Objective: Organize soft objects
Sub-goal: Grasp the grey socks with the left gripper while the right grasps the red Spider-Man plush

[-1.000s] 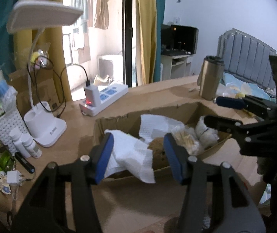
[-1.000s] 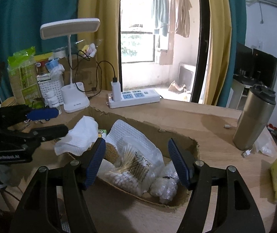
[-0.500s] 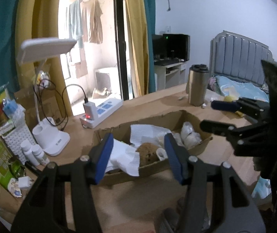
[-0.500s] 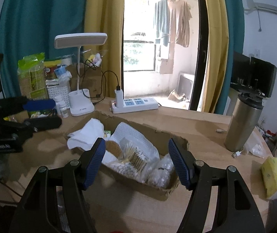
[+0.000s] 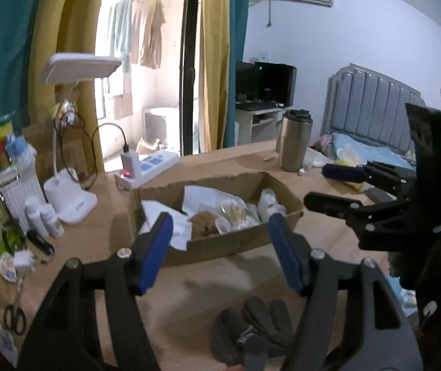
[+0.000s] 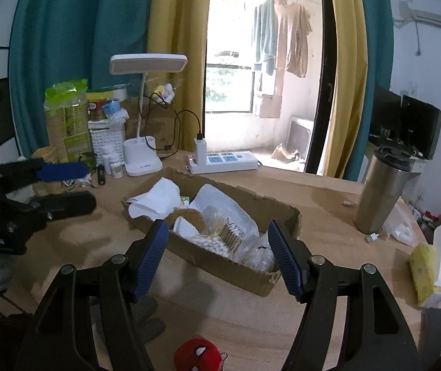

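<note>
The cardboard box (image 5: 217,244) of soft objects sits near the middle of the wooden tabletop (image 5: 208,281), holding a white cloth (image 6: 158,196), a brown sponge-like pad (image 5: 203,223), a bag of cotton swabs (image 6: 220,235) and clear bags of cotton balls (image 6: 259,255). The left hand-held gripper (image 5: 219,252) hangs above the tabletop short of the box, its blue-padded jaws opening with nothing between them; the right hand-held gripper (image 6: 217,255) likewise stands apart and empty. Each view catches the other tool: the left wrist view shows the right one at 3 o'clock, the right wrist view shows the left one at 9 o'clock. Only the left wrist view shows a grey glove (image 5: 251,327) lying on the tabletop at 6 o'clock, scissors (image 5: 15,313) at 8 o'clock, and a bed (image 5: 371,148) with a padded headboard at 2 o'clock. Only the right wrist view shows a red plush toy (image 6: 199,355) at 6 o'clock and a yellow tissue pack (image 6: 430,269) at 4 o'clock. Both show the white desk lamp (image 6: 146,114), the power strip (image 6: 223,161) beyond the box, and the steel tumbler (image 6: 381,191) standing upright, well apart from the box.
</note>
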A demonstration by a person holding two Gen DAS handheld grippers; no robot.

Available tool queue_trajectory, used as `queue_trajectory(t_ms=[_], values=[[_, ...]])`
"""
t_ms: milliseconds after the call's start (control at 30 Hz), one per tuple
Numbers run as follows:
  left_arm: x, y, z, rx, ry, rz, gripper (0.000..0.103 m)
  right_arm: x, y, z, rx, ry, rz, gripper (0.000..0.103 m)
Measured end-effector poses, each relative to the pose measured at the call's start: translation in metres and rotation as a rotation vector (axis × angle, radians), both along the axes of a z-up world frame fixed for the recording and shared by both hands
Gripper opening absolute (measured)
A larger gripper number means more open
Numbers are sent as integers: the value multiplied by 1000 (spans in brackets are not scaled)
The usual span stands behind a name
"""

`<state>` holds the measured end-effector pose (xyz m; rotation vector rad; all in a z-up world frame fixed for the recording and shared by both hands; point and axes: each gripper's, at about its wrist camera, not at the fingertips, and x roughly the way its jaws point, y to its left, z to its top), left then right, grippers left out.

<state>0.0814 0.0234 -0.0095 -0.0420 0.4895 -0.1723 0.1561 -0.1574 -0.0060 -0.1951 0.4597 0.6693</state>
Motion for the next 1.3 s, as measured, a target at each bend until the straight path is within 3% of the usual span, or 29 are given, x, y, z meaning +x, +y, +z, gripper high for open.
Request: queue_trajectory(t_ms=[233,333,700,1300], values=[[-8,1,-16,-122,24,61,66,-9,-8,-2,27,10,28,71],[-11,-3,-21,-96,24,80,66,-12,-12,-5,34,17,36,71],[-8,-26,-56,-22,150,44,66,-14,-32,-29,43,80,26,71],[5,-44,-101,27,324,-16,66,-14,-32,-87,-22,228,7,71]])
